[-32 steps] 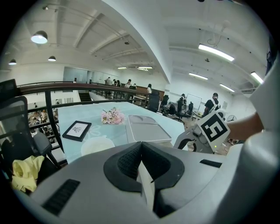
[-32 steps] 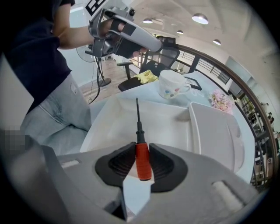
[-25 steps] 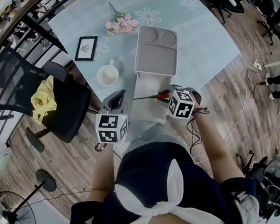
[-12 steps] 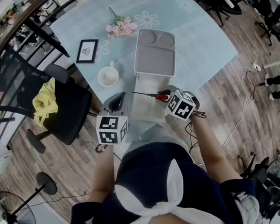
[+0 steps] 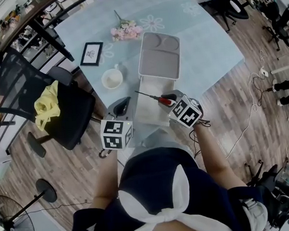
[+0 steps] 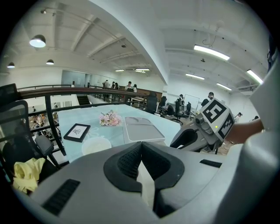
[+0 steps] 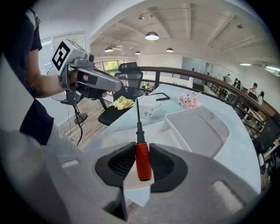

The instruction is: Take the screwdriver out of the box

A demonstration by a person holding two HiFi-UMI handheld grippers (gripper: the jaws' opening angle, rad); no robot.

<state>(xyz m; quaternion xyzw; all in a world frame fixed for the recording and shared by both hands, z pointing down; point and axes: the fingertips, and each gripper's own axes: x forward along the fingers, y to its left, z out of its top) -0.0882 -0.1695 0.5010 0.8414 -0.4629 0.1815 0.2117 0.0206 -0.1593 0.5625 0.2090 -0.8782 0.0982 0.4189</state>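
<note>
Fingers (image 7: 123, 164) of the right gripper (image 7: 143, 154) are clenching the red handle of a slim, black-shafted metal screwdriver (image 7: 143, 161). It is hanging in the air just above the open white rectangular box (image 5: 150, 116) on the pale blue counter (image 5: 208, 36). The left gripper (image 6: 141, 148) is hovering beside the box, its fingers pressing together on nothing. The lifting is looking largely done. Carrying the screwdriver clear of the box and setting it down is seemingly remaining.
</note>
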